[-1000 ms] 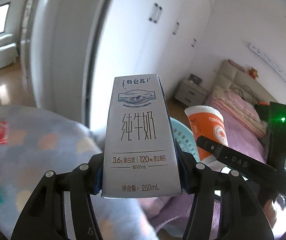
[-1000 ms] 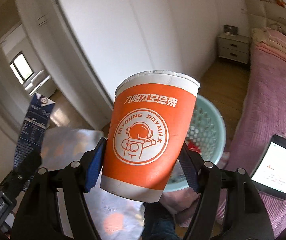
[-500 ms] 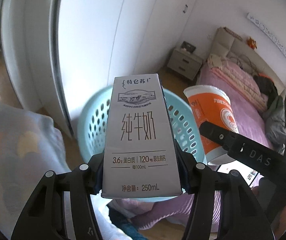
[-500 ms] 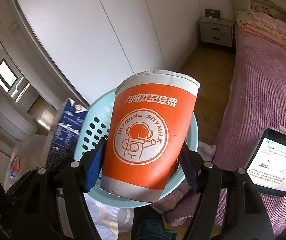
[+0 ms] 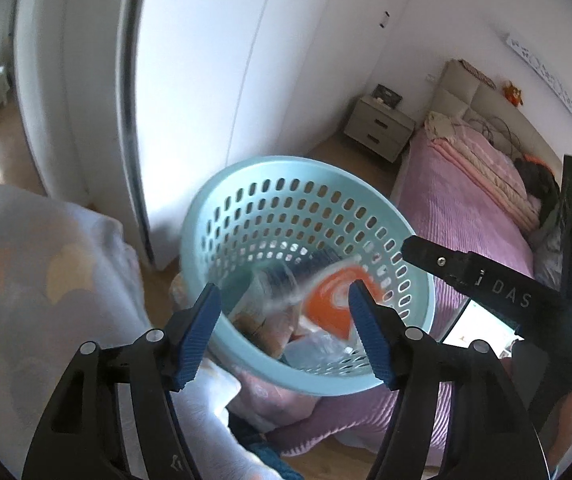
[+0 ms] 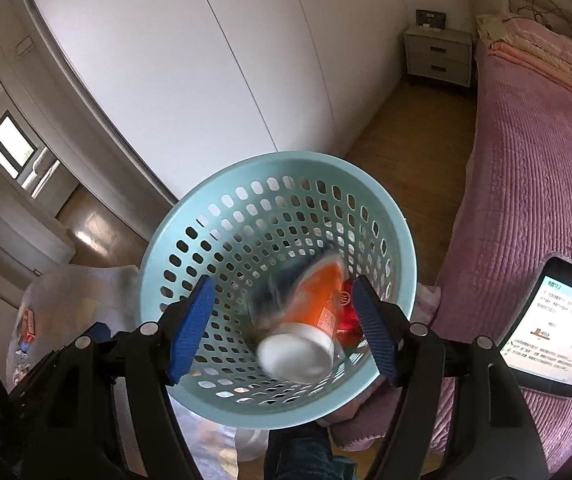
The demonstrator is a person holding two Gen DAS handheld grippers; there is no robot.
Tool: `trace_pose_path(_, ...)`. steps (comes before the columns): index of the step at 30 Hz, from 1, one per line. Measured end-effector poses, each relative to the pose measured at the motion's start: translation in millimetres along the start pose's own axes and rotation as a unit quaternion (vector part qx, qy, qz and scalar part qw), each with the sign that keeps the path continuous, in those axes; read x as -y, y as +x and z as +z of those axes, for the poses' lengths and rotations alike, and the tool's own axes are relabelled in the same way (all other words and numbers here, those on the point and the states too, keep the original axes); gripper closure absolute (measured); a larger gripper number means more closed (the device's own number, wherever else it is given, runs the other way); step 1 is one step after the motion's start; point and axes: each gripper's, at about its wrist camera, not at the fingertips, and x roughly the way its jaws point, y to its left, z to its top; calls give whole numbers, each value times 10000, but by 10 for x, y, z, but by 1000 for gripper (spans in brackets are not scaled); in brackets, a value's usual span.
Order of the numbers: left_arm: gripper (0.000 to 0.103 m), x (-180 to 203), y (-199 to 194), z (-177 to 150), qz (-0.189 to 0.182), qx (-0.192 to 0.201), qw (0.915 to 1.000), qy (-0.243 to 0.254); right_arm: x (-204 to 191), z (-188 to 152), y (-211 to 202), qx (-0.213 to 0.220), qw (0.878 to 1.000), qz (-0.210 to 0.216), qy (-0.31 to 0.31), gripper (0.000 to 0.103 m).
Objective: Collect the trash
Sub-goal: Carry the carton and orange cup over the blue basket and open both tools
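Note:
A light blue perforated basket (image 5: 245,184) sits below both grippers; it also shows in the right wrist view (image 6: 213,200). My left gripper (image 5: 286,320) is open and empty above the basket. My right gripper (image 6: 281,320) is open and empty above it too. The orange paper cup (image 6: 310,320) is inside the basket, motion-blurred, bottom towards me. It shows as an orange blur in the left wrist view (image 5: 334,296). The milk carton (image 5: 273,284) is a grey blur inside the basket beside the cup. Other trash lies at the basket's bottom.
A pink bed (image 6: 534,160) stands to the right, with a lit tablet (image 6: 554,320) on it. White wardrobe doors (image 6: 205,60) stand behind the basket. A nightstand (image 5: 378,128) is at the far wall. A pale patterned cloth (image 5: 37,288) lies at the left.
Both grippers have opened. The milk carton has left the left gripper and the orange cup has left the right one; both have dropped into the basket.

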Motion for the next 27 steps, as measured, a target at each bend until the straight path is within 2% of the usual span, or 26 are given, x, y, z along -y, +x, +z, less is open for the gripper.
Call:
trace_pose_path(8,39,-167,-367,-111,103,242,9993,-274,-40,-85,-164,76,9999,125,-30,36)
trace_pose_path(17,39,-449,-1048,-328,493,726,9949,-495,-610,-264,-425,207,9969,489,-577,36)
trace_pose_path(23,39,-852,-1573,-534,1092,1059,9852,-797,-1174,-461,-491,173,9897,788,-1183,36)
trace_pose_path(25,30,-1034,-1746,-615,1308,1145,9796,-1004,-1373,-548,-495,156,9862,869,-1399,36)
trace_pose_path(27,27,-1232,-1930,-694,1518,1248,9725,-1254,-1539,-626,-479,129,9834,920,-1556,36)
